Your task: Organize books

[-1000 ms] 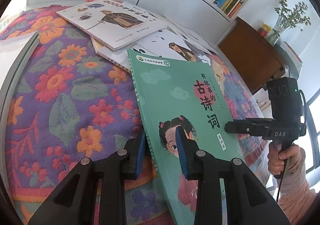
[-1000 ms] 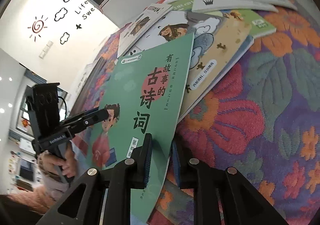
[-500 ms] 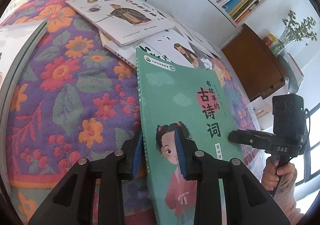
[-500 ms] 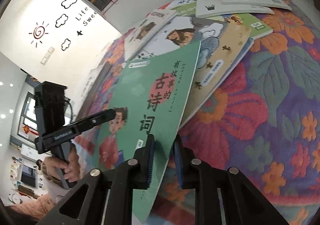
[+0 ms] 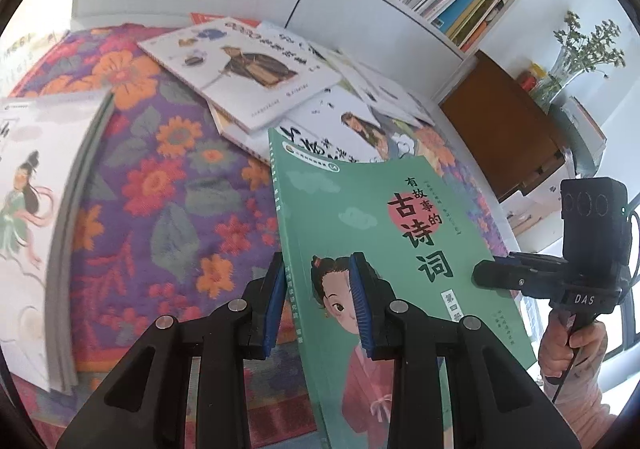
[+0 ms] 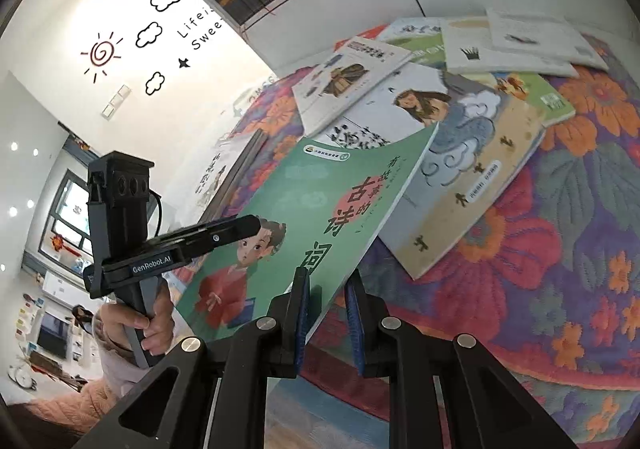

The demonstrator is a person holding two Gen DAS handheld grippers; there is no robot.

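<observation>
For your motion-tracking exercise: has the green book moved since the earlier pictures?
Yes. In the left wrist view the green book now covers less of the white illustrated book behind it, so it has drawn back from the pile.

book (image 5: 372, 209) above rug (image 5: 168, 185), scattered books (image 5: 248, 69) behind

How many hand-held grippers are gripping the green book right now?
2. The left hand-held gripper clamps the green book by its spine edge; the right hand-held gripper clamps its opposite edge.
</observation>
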